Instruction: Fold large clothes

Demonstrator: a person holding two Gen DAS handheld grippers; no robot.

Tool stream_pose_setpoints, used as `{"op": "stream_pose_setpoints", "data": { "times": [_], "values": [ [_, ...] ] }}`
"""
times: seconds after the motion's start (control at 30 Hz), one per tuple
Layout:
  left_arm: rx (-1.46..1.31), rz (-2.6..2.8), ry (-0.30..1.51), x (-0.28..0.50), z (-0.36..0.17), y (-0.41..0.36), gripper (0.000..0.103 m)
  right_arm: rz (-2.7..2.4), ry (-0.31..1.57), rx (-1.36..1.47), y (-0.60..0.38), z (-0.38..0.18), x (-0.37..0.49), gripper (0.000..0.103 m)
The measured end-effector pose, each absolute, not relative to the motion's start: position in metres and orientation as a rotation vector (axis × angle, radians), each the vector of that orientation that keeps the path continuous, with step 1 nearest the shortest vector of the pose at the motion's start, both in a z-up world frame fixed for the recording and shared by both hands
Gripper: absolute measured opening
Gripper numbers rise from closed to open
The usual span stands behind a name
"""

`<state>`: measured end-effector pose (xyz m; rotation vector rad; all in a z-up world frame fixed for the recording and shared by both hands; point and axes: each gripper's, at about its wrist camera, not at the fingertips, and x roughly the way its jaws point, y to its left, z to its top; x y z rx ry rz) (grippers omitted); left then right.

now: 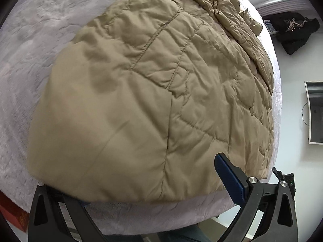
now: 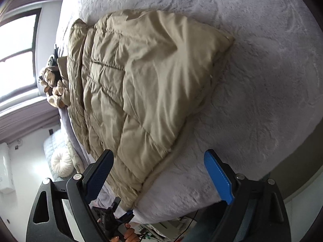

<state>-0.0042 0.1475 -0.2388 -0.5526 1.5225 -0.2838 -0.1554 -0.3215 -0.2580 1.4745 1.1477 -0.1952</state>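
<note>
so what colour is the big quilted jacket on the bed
Tan, a khaki beige, with stitched quilting lines. The quilted jacket shows best in the left wrist view.

Left gripper's point(image 1: 129, 183) left finger hidden under the jacket's point(image 1: 141, 100) near hem, jacket's far end cut off, left part blurred.

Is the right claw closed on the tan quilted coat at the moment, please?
No, the right claw is wide open, its blue pads apart above the tan quilted coat, pinching no fabric.
</note>
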Motion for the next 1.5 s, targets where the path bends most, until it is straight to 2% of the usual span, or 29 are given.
{"op": "stream_pose_setpoints", "data": {
  "times": [0.27,0.3,0.33,0.4,0.43,0.47,0.53,0.57,0.87,1.13,1.33,1.5],
  "values": [
    [-0.569,-0.274,1.499,0.010,-0.236,0.132,0.102,-0.148,1.043,1.593,-0.327,-0.279,-0.145,0.092],
    [-0.576,-0.272,1.495,0.011,-0.235,0.132,0.097,-0.137,1.039,1.602,-0.327,-0.281,-0.142,0.092],
    [-0.581,-0.267,1.490,0.013,-0.234,0.131,0.088,-0.131,1.041,1.606,-0.326,-0.282,-0.139,0.091],
    [-0.584,-0.272,1.500,0.017,-0.235,0.133,0.033,-0.136,1.049,1.619,-0.327,-0.284,-0.134,0.076],
    [-0.605,-0.282,1.497,0.019,-0.234,0.135,0.022,-0.141,1.054,1.639,-0.329,-0.286,-0.133,0.060],
    [-0.635,-0.296,1.488,0.020,-0.233,0.139,0.016,-0.149,1.060,1.653,-0.328,-0.287,-0.131,0.040],
    [-0.663,-0.312,1.455,0.025,-0.219,0.146,0.016,-0.153,1.076,1.657,-0.331,-0.286,-0.129,0.012],
    [-0.658,-0.324,1.433,0.027,-0.210,0.148,0.016,-0.145,1.084,1.641,-0.332,-0.283,-0.127,0.011],
    [-0.614,-0.394,1.236,0.081,-0.114,0.148,0.016,0.074,1.055,1.448,-0.351,-0.212,-0.075,0.009],
    [-0.562,-0.368,1.067,0.165,-0.052,0.135,0.016,0.241,0.998,1.192,-0.370,-0.134,0.029,0.009],
    [-0.510,-0.354,1.036,0.248,-0.054,0.126,0.016,0.299,0.951,1.084,-0.380,-0.096,0.131,0.009],
    [-0.468,-0.393,1.112,0.318,-0.097,0.112,0.016,0.253,0.984,0.989,-0.376,-0.104,0.209,0.009]
  ]
}}
